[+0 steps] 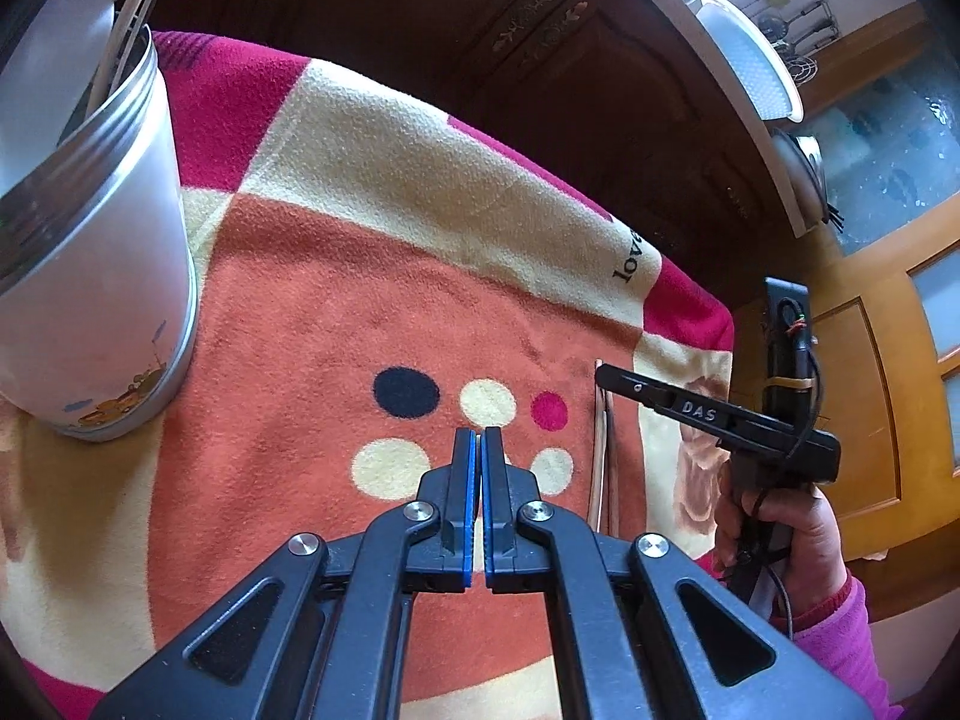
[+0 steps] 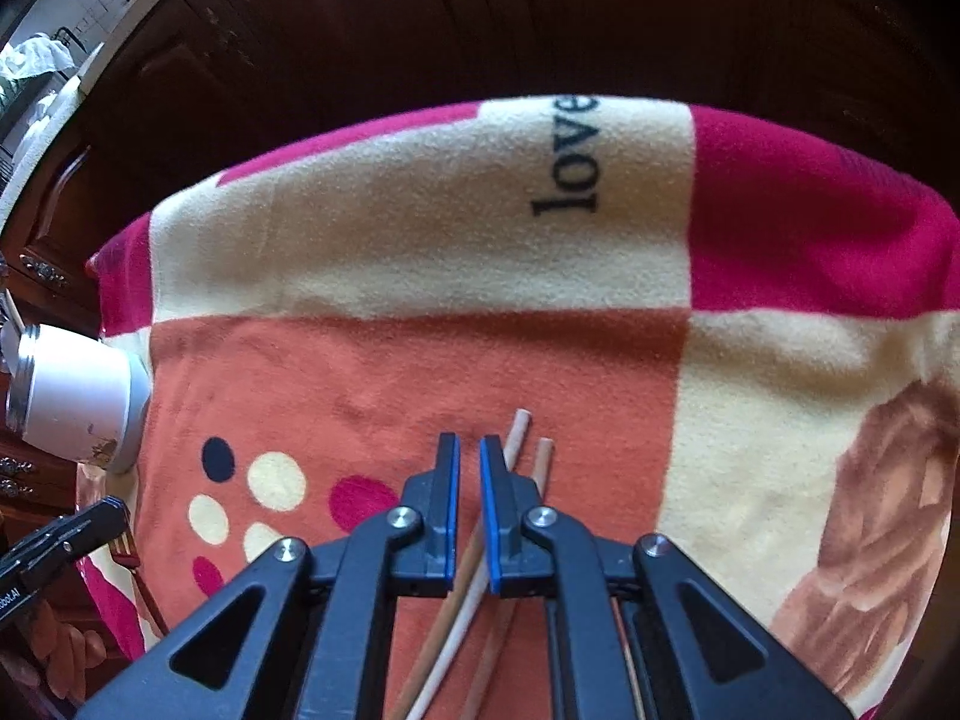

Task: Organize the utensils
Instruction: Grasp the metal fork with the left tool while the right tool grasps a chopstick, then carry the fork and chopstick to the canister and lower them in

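Note:
My left gripper (image 1: 480, 438) is shut with nothing between its pads, over the orange patch of a fleece blanket (image 1: 330, 300). A white canister (image 1: 102, 276) stands to its upper left with pale chopsticks (image 1: 129, 18) sticking out. In the right wrist view my right gripper (image 2: 470, 450) is shut on a pale chopstick (image 2: 521, 426) that crosses between its pads. More sticks run under the fingers. From the left view the right gripper (image 1: 600, 369) sits over those chopsticks (image 1: 603, 468). A fork (image 2: 125, 546) with a red handle lies under the left gripper (image 2: 117, 510).
The blanket (image 2: 420, 240) ends at dark wooden cabinets (image 1: 540, 60). The canister (image 2: 78, 402) stands near the blanket's left edge. A hand in a pink sleeve (image 1: 804, 540) holds the right gripper. A white bowl (image 1: 750, 54) sits on a counter, and a wooden door (image 1: 888, 360) is at right.

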Demonstrator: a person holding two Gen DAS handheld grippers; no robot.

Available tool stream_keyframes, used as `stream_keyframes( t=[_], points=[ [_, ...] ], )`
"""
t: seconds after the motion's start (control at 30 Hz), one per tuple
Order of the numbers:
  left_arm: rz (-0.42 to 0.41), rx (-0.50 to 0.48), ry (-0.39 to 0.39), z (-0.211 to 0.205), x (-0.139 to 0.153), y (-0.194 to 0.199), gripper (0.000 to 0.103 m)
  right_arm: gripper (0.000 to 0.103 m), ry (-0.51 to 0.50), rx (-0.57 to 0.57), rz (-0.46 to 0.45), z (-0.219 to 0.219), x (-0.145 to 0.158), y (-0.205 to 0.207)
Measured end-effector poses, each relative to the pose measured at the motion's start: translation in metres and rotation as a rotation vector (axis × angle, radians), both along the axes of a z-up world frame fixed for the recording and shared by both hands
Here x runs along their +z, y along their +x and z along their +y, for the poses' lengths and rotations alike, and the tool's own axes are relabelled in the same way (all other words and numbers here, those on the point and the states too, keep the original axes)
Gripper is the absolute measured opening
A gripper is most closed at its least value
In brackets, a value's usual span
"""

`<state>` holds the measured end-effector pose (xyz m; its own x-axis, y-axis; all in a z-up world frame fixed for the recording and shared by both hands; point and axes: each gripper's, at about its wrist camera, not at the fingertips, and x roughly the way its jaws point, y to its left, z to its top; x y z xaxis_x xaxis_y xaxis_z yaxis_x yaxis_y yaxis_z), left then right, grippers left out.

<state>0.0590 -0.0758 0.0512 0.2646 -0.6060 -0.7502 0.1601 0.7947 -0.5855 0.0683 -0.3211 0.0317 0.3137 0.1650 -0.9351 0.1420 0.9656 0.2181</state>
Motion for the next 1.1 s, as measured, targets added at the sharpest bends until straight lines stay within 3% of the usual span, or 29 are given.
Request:
stream_keyframes(
  t=[0.37,0.6,0.9,1.1],
  points=[
    [0.003,0.005,-0.012,0.001,0.0,0.0,0.028,0.008,-0.052,-0.03,0.044,-0.003,-0.011,0.002],
    [-0.013,0.013,-0.026,0.007,0.011,-0.006,0.028,0.007,-0.007,-0.009,-0.039,0.011,-0.005,0.0],
    [-0.13,0.04,-0.069,0.033,0.067,-0.017,0.028,0.005,0.091,0.079,-0.266,0.036,0.078,-0.028],
    [-0.251,0.089,-0.1,0.067,0.115,-0.016,0.028,0.005,0.136,0.14,-0.431,0.084,0.14,-0.024]
  ],
)
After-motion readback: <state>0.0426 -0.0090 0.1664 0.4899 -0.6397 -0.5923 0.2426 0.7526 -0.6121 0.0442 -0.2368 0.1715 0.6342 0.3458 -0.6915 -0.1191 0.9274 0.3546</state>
